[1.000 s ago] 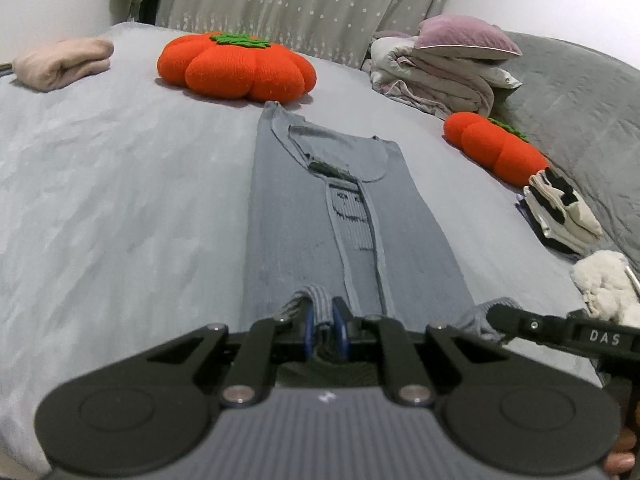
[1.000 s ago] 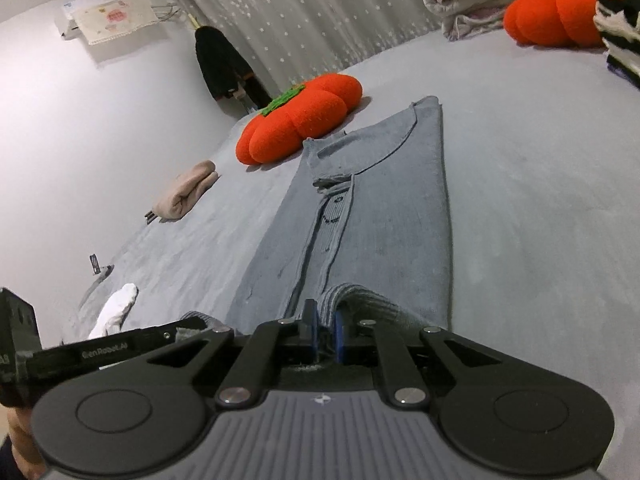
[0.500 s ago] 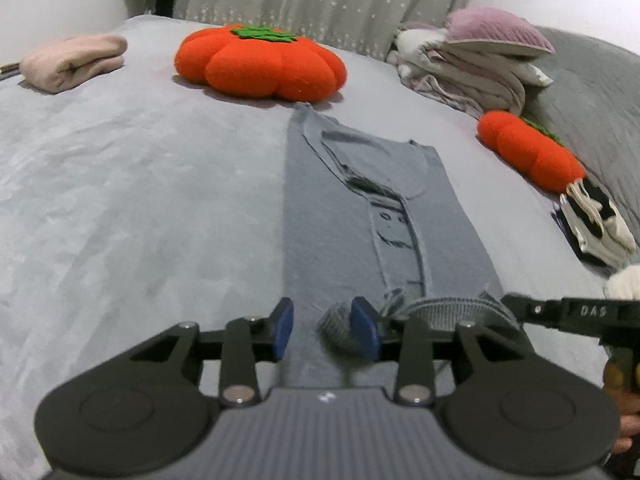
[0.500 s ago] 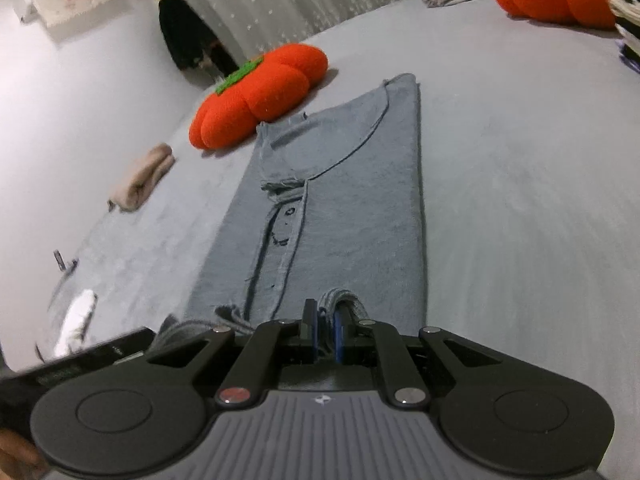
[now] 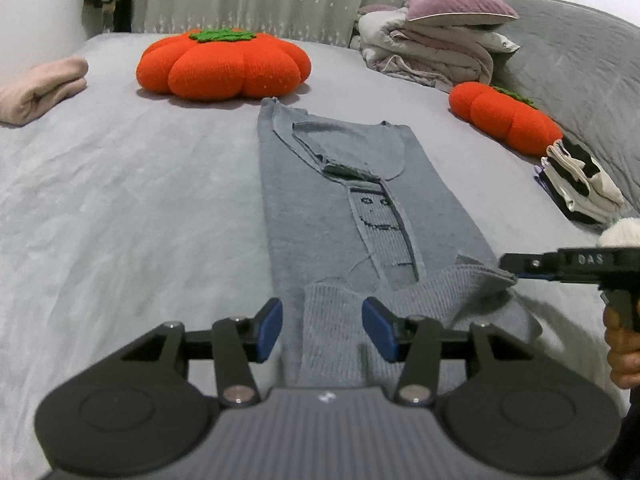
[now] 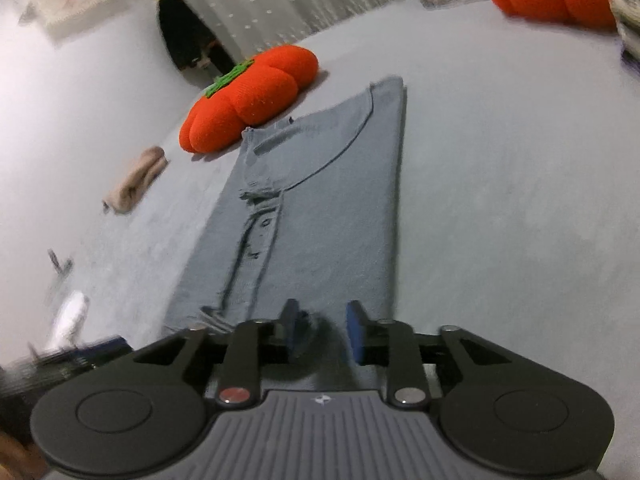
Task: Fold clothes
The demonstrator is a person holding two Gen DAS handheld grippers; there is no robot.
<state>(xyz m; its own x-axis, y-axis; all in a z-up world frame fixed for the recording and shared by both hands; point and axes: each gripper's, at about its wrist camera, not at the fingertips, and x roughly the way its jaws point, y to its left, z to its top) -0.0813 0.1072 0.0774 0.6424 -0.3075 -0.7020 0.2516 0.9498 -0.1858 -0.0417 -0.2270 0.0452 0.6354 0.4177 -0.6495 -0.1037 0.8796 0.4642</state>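
Observation:
A grey knit polo sweater (image 5: 340, 200) lies lengthwise on the grey bed, sides folded in, collar at the far end. Its ribbed hem (image 5: 340, 320) lies bunched at the near end. My left gripper (image 5: 322, 330) is open, its blue pads either side of the hem without gripping it. My right gripper (image 6: 322, 330) is open just above the hem's right corner; it shows in the left wrist view (image 5: 516, 266) at the right edge of the hem. The sweater also shows in the right wrist view (image 6: 320, 200), which is motion blurred.
A large orange pumpkin cushion (image 5: 222, 66) sits beyond the collar, a smaller one (image 5: 504, 116) at right. Folded bedding (image 5: 432, 48) lies at the back, a folded pink garment (image 5: 40, 88) at left, a striped folded pile (image 5: 580, 184) at right.
Both grippers held the hem a second ago. The left opened first, then the right; the hem now lies loose on the bed and both grippers have drawn back a little.

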